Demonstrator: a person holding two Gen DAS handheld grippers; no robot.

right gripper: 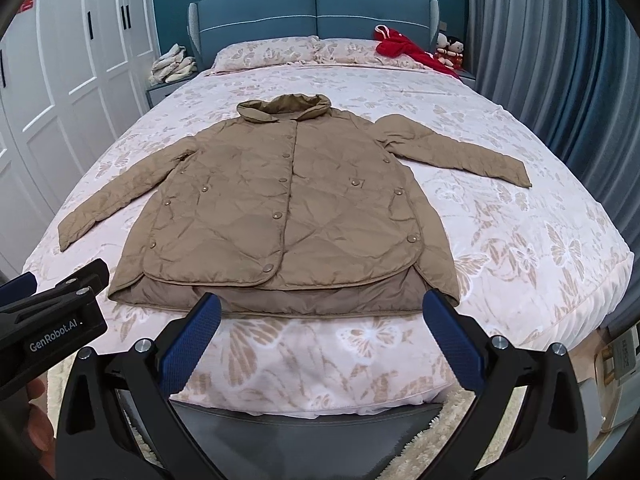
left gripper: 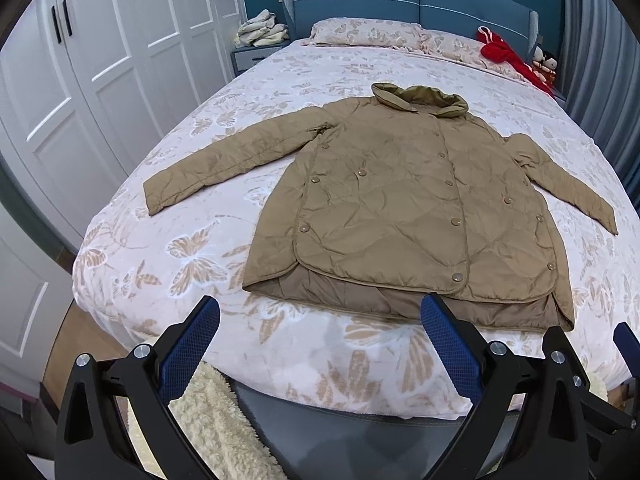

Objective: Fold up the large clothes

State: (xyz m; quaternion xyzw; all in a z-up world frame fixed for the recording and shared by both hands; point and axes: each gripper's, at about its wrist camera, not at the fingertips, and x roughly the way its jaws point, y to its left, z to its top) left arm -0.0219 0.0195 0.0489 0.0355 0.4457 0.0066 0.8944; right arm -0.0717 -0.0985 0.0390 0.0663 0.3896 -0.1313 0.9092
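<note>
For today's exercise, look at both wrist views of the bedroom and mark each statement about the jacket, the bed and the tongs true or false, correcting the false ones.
1. The tan jacket lies flat on the bed, front up, buttoned. True.
2. Both sleeves are folded across the chest. False: both are spread out to the sides.
3. The left tongs are clamped on the hem. False: they are open and hold nothing, short of the hem.
4. The right tongs are open and empty. True.
5. A red garment lies near the pillows. True.
6. The collar points toward the tongs. False: it points toward the headboard.
</note>
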